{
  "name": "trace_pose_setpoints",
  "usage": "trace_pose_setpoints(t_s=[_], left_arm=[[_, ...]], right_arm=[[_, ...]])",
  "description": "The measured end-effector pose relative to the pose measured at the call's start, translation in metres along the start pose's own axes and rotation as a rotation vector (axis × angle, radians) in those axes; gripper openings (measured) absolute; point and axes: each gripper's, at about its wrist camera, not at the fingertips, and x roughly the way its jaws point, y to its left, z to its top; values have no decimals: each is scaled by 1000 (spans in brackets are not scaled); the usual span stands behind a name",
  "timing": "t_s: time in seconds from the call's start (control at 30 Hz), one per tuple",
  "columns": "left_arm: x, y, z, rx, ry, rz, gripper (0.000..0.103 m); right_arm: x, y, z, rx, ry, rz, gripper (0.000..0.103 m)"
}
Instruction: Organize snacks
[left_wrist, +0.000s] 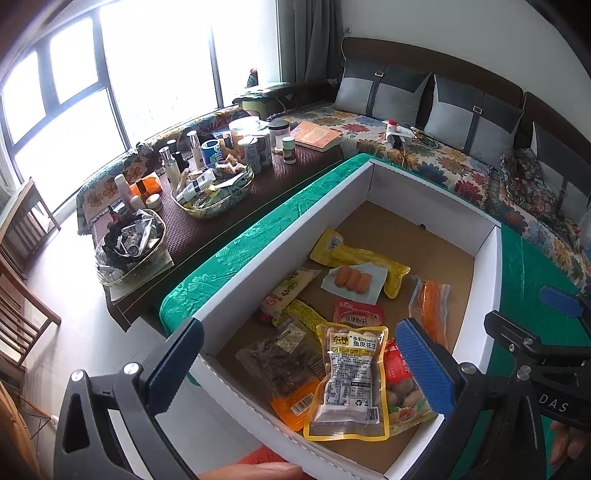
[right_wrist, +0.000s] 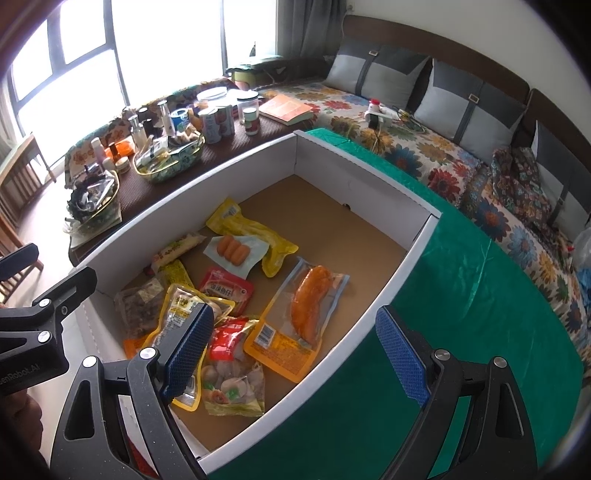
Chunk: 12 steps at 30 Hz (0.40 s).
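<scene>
A white cardboard box with a brown floor stands on a green cloth. Several snack packs lie inside: a yellow peanut pack, a dark clear pack, a red pack, an orange chicken pack, a sausage pack and a long yellow pack. My left gripper is open and empty above the box's near end. My right gripper is open and empty above the box's right wall.
A dark low table left of the box carries cans, bottles, a book and two baskets. A floral sofa with grey cushions runs behind. The green cloth extends right of the box. Wooden chairs stand at far left.
</scene>
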Motion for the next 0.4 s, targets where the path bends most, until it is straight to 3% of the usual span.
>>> trace_pose_setpoints(t_s=[0.23, 0.4], left_arm=[[6, -4, 0, 18, 25, -62, 103], [11, -4, -4, 16, 33, -64, 103]], right_arm=[[5, 4, -1, -9, 9, 10, 92], [10, 3, -3, -6, 14, 23, 92]])
